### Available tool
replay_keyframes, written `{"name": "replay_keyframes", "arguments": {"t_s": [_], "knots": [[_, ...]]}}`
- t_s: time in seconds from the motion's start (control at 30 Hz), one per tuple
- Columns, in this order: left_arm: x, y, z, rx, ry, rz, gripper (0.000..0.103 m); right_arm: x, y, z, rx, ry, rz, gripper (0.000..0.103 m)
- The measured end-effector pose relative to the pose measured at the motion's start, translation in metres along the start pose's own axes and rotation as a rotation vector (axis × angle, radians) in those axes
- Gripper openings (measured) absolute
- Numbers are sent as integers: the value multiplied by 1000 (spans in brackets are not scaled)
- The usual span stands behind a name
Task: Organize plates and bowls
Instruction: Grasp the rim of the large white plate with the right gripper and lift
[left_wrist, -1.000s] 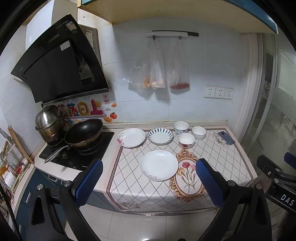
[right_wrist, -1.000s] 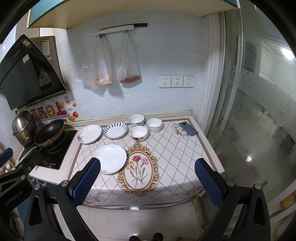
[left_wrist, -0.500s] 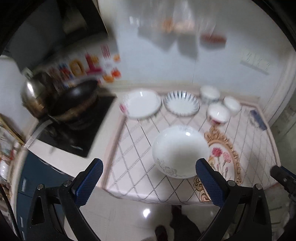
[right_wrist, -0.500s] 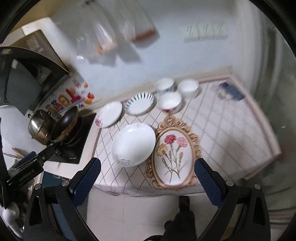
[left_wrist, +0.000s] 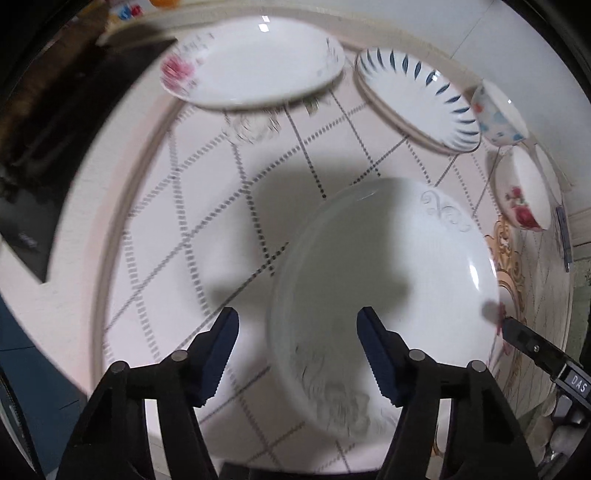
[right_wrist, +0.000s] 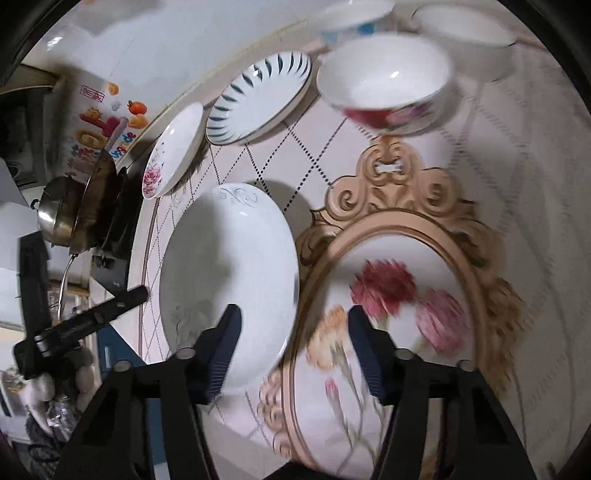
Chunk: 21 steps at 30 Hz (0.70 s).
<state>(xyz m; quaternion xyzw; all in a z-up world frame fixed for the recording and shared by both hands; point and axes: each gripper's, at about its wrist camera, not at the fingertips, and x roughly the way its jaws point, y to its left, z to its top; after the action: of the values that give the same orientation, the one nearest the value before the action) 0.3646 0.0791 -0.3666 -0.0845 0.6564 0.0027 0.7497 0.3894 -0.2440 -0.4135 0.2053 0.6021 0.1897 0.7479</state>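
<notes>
A large white plate (left_wrist: 384, 295) lies near the front of the counter; it also shows in the right wrist view (right_wrist: 229, 273). My left gripper (left_wrist: 297, 354) is open and straddles the plate's left rim. My right gripper (right_wrist: 293, 350) is open and straddles the plate's right rim. Behind lie a rose-print plate (left_wrist: 255, 62), a blue-striped plate (left_wrist: 417, 96) and a rose-print bowl (right_wrist: 384, 81), with two more bowls (right_wrist: 465, 26) at the back.
An oval flower-print mat with a gold frame (right_wrist: 399, 306) lies right of the white plate. A stove with a wok and steel pot (right_wrist: 85, 206) stands at the left. The counter's front edge is just under the grippers.
Both grippers have swept down from well back in the room to the counter. Their jaws have narrowed and now sit at opposite rims of the large white plate.
</notes>
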Motion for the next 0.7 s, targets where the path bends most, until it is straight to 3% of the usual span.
{"name": "replay_keyframes", "arguments": {"t_s": [0.1, 0.2, 0.43, 0.7], "knots": [[14, 0, 7, 4, 18, -25, 47, 27, -5, 14, 9, 43, 43, 33], [15, 1, 6, -8, 12, -25, 44, 43, 0, 18, 10, 79, 71, 18], [2, -7, -8, 2, 0, -29, 44, 48, 2, 16, -6, 95, 60, 17], [-14, -43, -29, 66, -24, -51, 44, 22, -18, 6, 15, 85, 33, 17]]}}
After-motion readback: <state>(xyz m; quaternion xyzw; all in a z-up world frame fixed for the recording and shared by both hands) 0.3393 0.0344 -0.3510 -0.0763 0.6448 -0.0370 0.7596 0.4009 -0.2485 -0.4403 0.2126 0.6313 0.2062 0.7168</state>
